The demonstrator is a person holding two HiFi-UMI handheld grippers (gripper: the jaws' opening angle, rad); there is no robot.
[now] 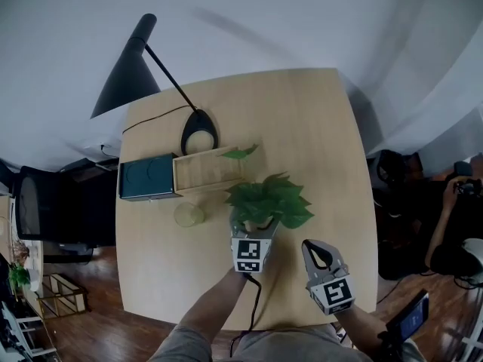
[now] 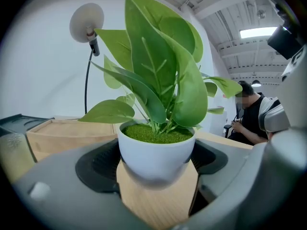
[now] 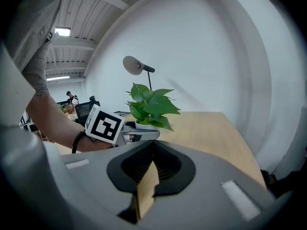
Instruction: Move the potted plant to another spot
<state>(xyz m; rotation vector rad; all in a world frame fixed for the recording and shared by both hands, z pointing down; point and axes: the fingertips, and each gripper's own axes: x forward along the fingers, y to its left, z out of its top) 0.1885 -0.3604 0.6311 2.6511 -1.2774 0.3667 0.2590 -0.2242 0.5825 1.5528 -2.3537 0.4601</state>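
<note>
The left claw (image 1: 255,231) stands wide open around the small white round pot of the green leafy potted plant (image 2: 154,155). Both of its black pads (image 2: 98,164) press on the sides of the pot, so the plant is held between them. The leaves rise above this claw and spread over it. I cannot tell whether the bottom of the pot touches the light wooden worktop with rounded corners (image 1: 317,142).

The right claw (image 1: 312,247) is just to the right of the left one and apart from the plant. Its jaws are together at the tips and nothing is between them. Only a thin strip of worktop shows below.

Ahead of the left claw lies a long open wooden box (image 1: 207,170), with a dark teal box (image 1: 147,178) touching its left end. A pale green round glass (image 1: 189,215) stands near, to the left of this claw. Further ahead stands a black lamp with a cone shade (image 1: 124,78).
</note>
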